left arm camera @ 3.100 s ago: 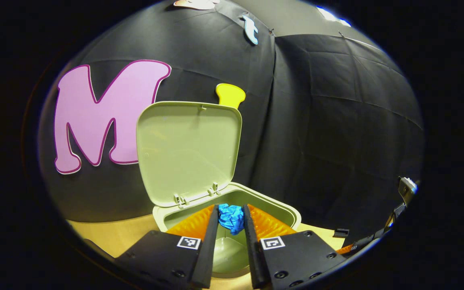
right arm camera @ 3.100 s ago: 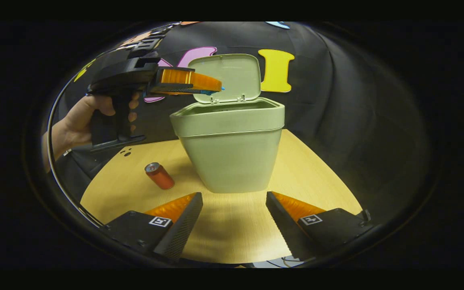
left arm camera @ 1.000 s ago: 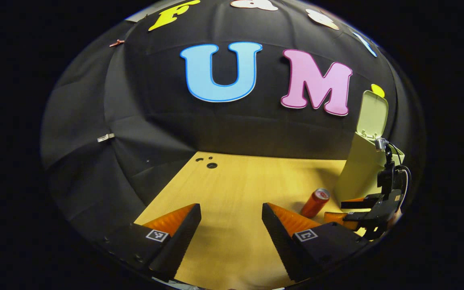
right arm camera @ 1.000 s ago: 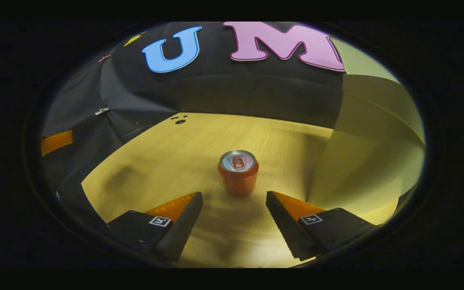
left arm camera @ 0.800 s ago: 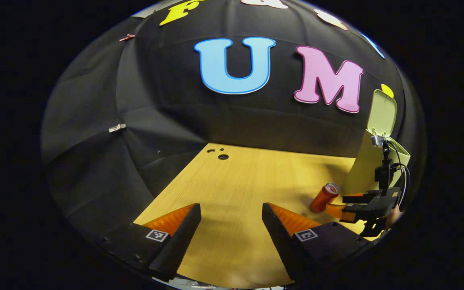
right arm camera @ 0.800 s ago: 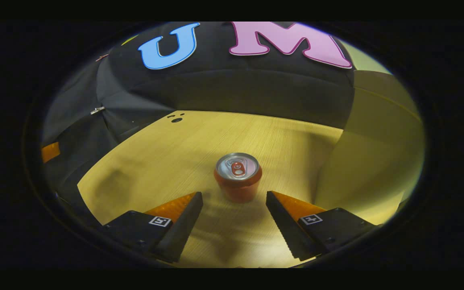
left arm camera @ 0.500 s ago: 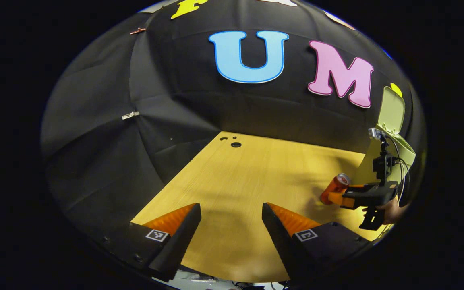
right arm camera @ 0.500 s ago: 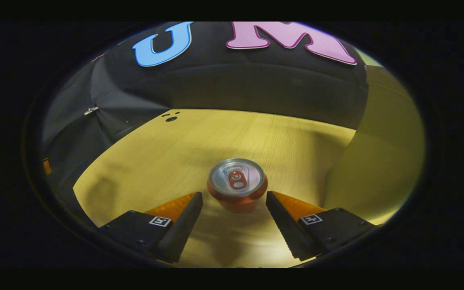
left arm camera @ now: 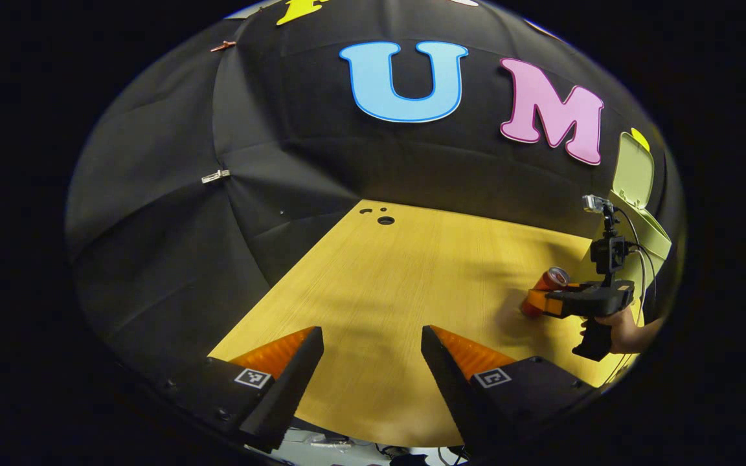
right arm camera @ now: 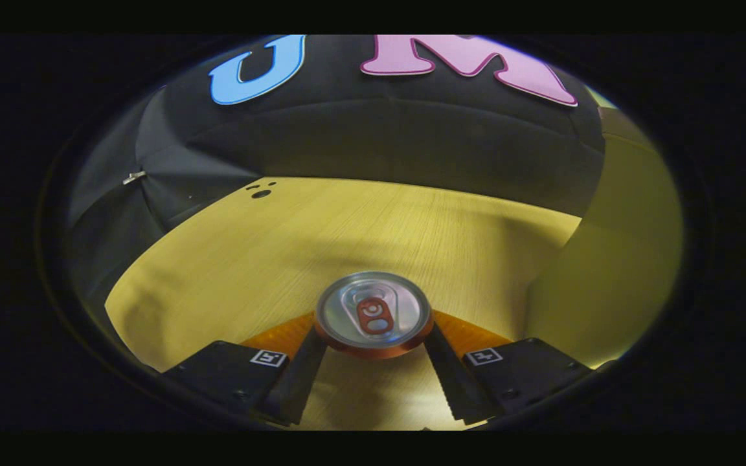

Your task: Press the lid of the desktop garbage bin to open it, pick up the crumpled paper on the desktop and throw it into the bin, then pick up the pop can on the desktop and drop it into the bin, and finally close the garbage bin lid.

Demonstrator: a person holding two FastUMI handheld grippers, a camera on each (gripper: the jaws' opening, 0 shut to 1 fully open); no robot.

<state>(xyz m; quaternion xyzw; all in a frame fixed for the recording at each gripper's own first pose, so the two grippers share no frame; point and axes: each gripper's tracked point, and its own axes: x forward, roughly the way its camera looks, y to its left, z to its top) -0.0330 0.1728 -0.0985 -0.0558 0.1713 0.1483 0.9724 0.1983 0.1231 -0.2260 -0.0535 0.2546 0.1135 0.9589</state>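
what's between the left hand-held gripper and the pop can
Bare wooden desktop in the left gripper view: nothing lies between the open left hand-held gripper and the pop can, which stands between the right hand-held gripper's fingers.

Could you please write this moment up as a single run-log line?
phase: grasping can | right gripper: shut on pop can | left gripper: open, idle over desktop | bin: lid open

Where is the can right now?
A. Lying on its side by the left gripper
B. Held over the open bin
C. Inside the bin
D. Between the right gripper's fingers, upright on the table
D: in the right gripper view the can stands upright with the right gripper closed in on both its sides, and the left gripper view shows it low on the table beside the bin.
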